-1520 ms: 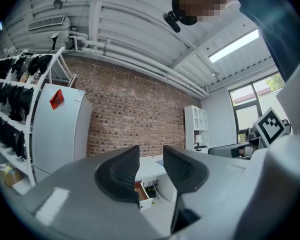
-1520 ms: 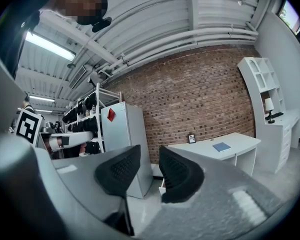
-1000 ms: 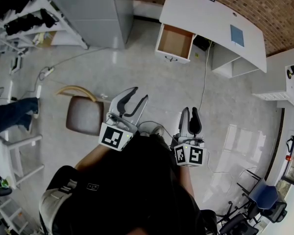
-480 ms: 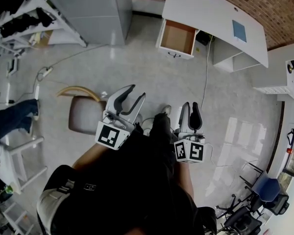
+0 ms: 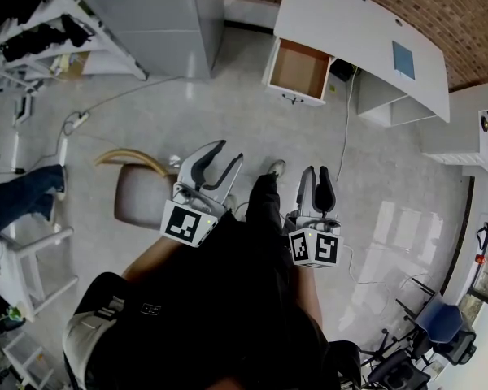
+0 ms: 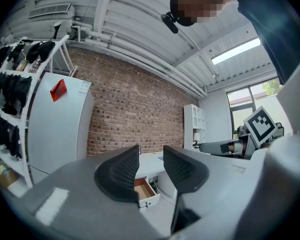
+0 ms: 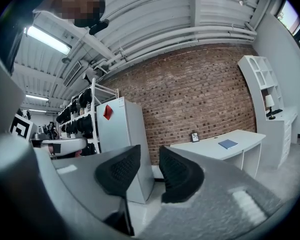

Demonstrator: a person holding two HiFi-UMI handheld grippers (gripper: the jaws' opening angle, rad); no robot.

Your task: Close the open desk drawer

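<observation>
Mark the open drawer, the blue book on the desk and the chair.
open drawer [image 5: 298,69], head view, its bare wooden bottom.
blue book [image 5: 403,60], head view, middle of its cover.
chair [image 5: 141,195], head view, its brown seat.

Desk drawer [image 5: 298,72] pulled open, empty, wood-lined.

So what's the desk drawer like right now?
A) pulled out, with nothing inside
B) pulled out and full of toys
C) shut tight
A: the drawer sticks out from under the white desk, and its brown inside looks bare.
</observation>
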